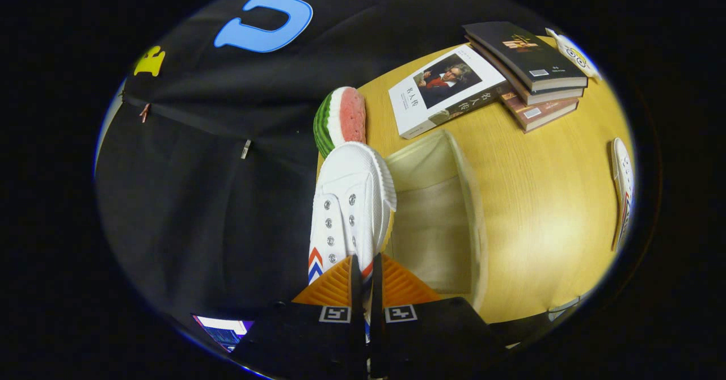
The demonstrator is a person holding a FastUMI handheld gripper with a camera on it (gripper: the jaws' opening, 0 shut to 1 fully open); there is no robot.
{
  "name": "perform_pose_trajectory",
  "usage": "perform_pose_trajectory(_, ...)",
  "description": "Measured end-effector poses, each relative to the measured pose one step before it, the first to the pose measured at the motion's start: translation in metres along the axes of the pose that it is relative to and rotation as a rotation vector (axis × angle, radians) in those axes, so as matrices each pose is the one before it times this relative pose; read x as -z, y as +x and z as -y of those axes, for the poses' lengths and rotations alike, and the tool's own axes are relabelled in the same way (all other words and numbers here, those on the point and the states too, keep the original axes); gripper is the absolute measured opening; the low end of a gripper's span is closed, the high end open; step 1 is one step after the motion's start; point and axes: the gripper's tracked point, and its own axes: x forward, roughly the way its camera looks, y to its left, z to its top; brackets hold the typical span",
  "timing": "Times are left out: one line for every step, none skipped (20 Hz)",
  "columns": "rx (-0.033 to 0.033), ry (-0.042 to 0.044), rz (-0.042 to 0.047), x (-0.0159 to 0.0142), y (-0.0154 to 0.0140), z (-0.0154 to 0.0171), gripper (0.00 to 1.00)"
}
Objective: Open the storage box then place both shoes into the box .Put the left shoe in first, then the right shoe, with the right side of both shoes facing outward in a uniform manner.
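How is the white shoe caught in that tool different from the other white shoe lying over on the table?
The white lace-less sneaker is pinched in the gripper, lifted beside the open beige fabric storage box. The other white sneaker lies untouched on the yellow wooden table, far from the box. Both share red-and-blue chevron stripes.

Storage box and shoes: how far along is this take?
Done: the storage box stands open, nothing inside it. In hand: the hand-held gripper is shut on one white shoe, held beside the box's rim. Left: placing it, then the second shoe lying on the table.
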Motion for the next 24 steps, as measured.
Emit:
perform_pose_trajectory(0.00393, -0.00719, -0.00338, 0.00363, 0.00455, -0.00267, 0.07)
perform_pose_trajectory(0.00607, -0.00754, -0.00305, 0.00175, 0.00484, -0.00085, 0.07)
perform_pose_trajectory(0.00779, -0.00606, -0.00723, 0.00390, 0.00363, 0.00008, 0.07)
perform_pose_trajectory(0.00869, -0.00530, -0.00499, 0.00241, 0.00335, 0.00116, 0.07)
perform_pose_trajectory(0.01068, -0.00244, -0.00352, 0.00219, 0.00368, 0.00179, 0.07)
perform_pose_trajectory(0.01092, -0.00125, -0.00373, 0.00166, 0.00410, 0.00245, 0.07)
perform_pose_trajectory(0.01341, 0.00157, -0.00331, 0.00232, 0.00363, 0.00352, 0.07)
perform_pose_trajectory(0.01803, 0.00873, -0.00403, 0.00105, 0.00381, 0.00471, 0.07)
perform_pose_trajectory(0.01603, 0.01324, -0.01047, 0.00290, 0.00477, 0.00464, 0.07)
perform_pose_trajectory(-0.03442, 0.02218, -0.00470, 0.00077, 0.00040, -0.00733, 0.07)
perform_pose_trajectory(-0.05521, 0.03350, 0.00595, -0.00149, -0.00195, -0.01303, 0.38)
perform_pose_trajectory(-0.03885, 0.01231, 0.01738, -0.00481, -0.00047, -0.00945, 0.69)
perform_pose_trajectory(-0.00916, -0.00220, 0.01216, -0.00244, 0.00012, -0.00283, 1.00)
perform_pose_trajectory(-0.00406, -0.02159, 0.00923, -0.00347, -0.01126, -0.00247, 0.98)
perform_pose_trajectory(-0.00123, -0.03308, 0.00683, -0.00203, -0.00618, -0.00201, 0.99)
perform_pose_trajectory(0.00316, -0.03638, 0.00813, -0.00272, -0.00912, 0.00113, 0.99)
perform_pose_trajectory(0.00353, -0.03684, 0.01250, -0.00326, -0.01094, 0.00228, 0.99)
perform_pose_trajectory(0.00482, -0.03508, 0.01776, -0.00455, -0.01237, 0.00495, 0.99)
perform_pose_trajectory(0.01173, -0.03680, 0.02078, -0.00627, -0.01663, 0.00833, 0.99)
perform_pose_trajectory(0.01874, -0.03114, 0.02260, -0.00693, -0.01545, 0.01237, 0.99)
perform_pose_trajectory(0.02666, -0.02831, 0.02592, -0.00674, -0.01543, 0.01548, 0.99)
perform_pose_trajectory(0.03121, -0.02415, 0.02791, -0.00819, -0.01602, 0.01904, 0.99)
perform_pose_trajectory(0.03320, -0.02075, 0.02398, -0.00672, -0.01575, 0.02107, 0.99)
perform_pose_trajectory(0.03813, -0.01701, 0.02088, -0.00572, -0.01365, 0.02382, 0.99)
